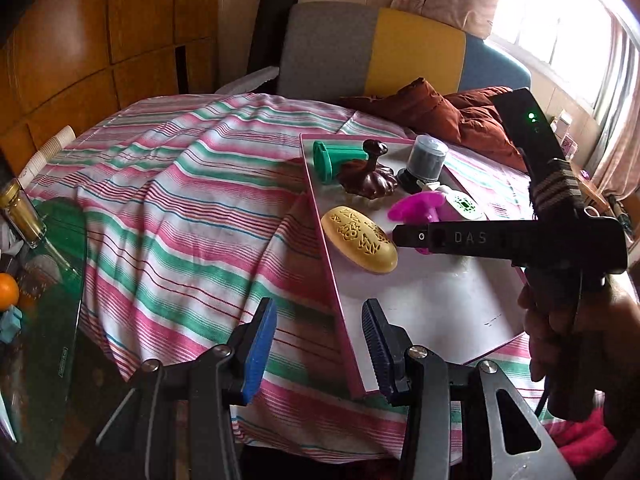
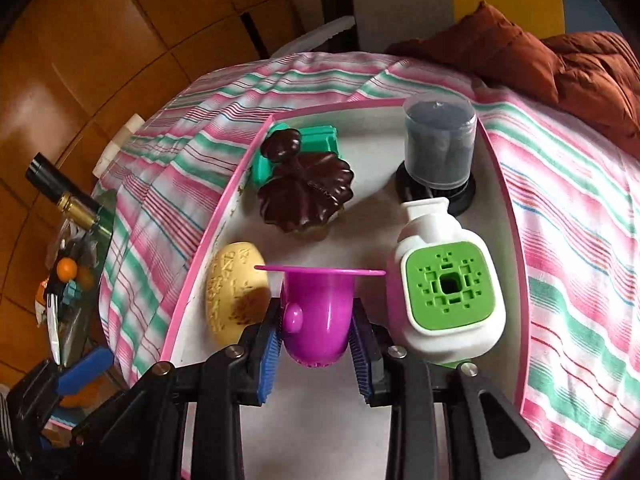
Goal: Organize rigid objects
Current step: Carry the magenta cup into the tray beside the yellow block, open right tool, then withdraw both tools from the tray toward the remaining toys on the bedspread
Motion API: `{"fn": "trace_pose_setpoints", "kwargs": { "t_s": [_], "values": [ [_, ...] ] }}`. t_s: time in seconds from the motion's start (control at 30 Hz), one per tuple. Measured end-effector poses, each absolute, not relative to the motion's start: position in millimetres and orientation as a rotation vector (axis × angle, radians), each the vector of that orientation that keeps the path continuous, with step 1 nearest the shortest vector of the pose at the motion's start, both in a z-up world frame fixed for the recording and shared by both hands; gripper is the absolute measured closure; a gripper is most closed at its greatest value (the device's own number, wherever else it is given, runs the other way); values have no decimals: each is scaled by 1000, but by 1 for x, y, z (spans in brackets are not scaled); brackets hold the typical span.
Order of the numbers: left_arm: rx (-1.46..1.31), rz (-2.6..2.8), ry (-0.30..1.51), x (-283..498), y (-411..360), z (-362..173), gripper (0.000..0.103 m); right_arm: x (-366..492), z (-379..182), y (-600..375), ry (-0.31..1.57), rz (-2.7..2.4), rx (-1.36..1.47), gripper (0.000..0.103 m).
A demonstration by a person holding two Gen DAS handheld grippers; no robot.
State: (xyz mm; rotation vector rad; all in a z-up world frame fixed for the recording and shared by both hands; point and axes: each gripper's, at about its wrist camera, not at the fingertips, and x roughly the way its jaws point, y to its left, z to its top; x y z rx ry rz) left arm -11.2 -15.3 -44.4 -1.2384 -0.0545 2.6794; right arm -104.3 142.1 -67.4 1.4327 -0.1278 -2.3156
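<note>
A white tray with a pink rim (image 1: 324,236) (image 2: 208,236) lies on the striped tablecloth. It holds a yellow patterned soap-shaped piece (image 1: 360,239) (image 2: 234,294), a dark brown flower-shaped lid (image 1: 366,180) (image 2: 306,192), a green plastic piece (image 1: 330,158) (image 2: 320,140), a grey capped jar (image 1: 426,160) (image 2: 438,144) and a white and green device (image 1: 460,206) (image 2: 448,292). My right gripper (image 2: 316,344) is shut on a magenta plastic cup (image 2: 316,316) (image 1: 416,208) over the tray. My left gripper (image 1: 320,348) is open and empty near the tray's front left edge.
A glass side table (image 1: 52,288) at the left carries a bottle (image 1: 22,216), an orange (image 1: 8,290) and small items. A rust-coloured cushion (image 1: 432,112) and a chair (image 1: 360,48) lie behind the table. Striped cloth (image 1: 180,200) covers the left half.
</note>
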Motion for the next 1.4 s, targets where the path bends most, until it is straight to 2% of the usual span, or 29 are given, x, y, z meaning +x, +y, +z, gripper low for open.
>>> {"fn": "trace_pose_setpoints", "kwargs": {
  "t_s": [0.07,0.13,0.17,0.33,0.83,1.4],
  "values": [
    [-1240,2683,-54,-11,-15,-45,58,-103,-67,143,-135,-2310,1433,67],
    [-1244,2683,-59,-12,-15,-45,58,-100,-66,146,-146,-2310,1423,58],
    [-1245,2682,-63,-12,-15,-45,58,-98,-65,147,-149,-2312,1417,58],
    [-1245,2687,-57,-11,-15,-45,58,-89,-57,148,-137,-2322,1378,58],
    [-1234,2689,-31,-6,-9,-42,56,-38,-23,163,51,-2447,1199,58],
    [-1205,2679,24,-4,6,-35,56,-17,-10,284,65,-2665,1269,58]
  ]
}}
